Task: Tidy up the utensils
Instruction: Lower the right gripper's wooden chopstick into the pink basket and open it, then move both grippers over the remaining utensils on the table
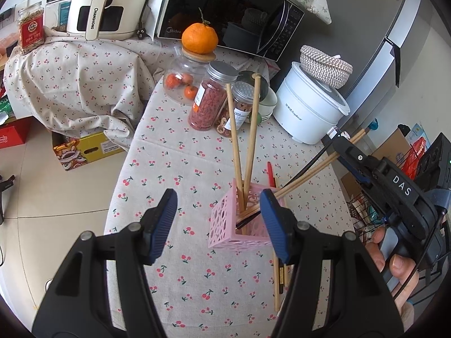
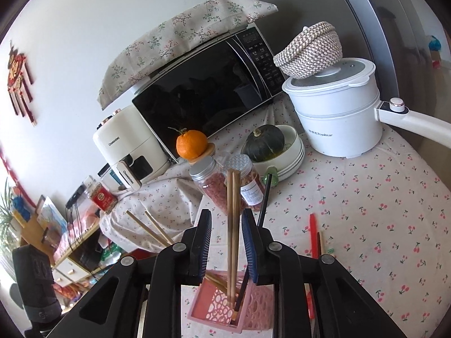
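Step in hand: loading chopsticks into the pink holder [image 1: 239, 225], which stood on the desk [image 1: 174, 152] near centre. Right tongs [image 2: 227, 242] sat directly above the holder w/ a chopstick pair [image 2: 233, 225] between the pads, tips already inside; pads looked slightly apart, so grip vs. release cannot be told. Left tongs [image 1: 218, 225] were open, empty, just left of the holder. Next, approx.: withdraw right tongs, then collect the loose sticks [image 1: 277, 284] and red pen [image 2: 312, 233] lying beside the holder.

A mandarin [image 1: 199, 38] tops a glass jar [image 1: 183, 81] before the microwave [image 1: 225, 14]; white pot [image 1: 310, 107] nearby
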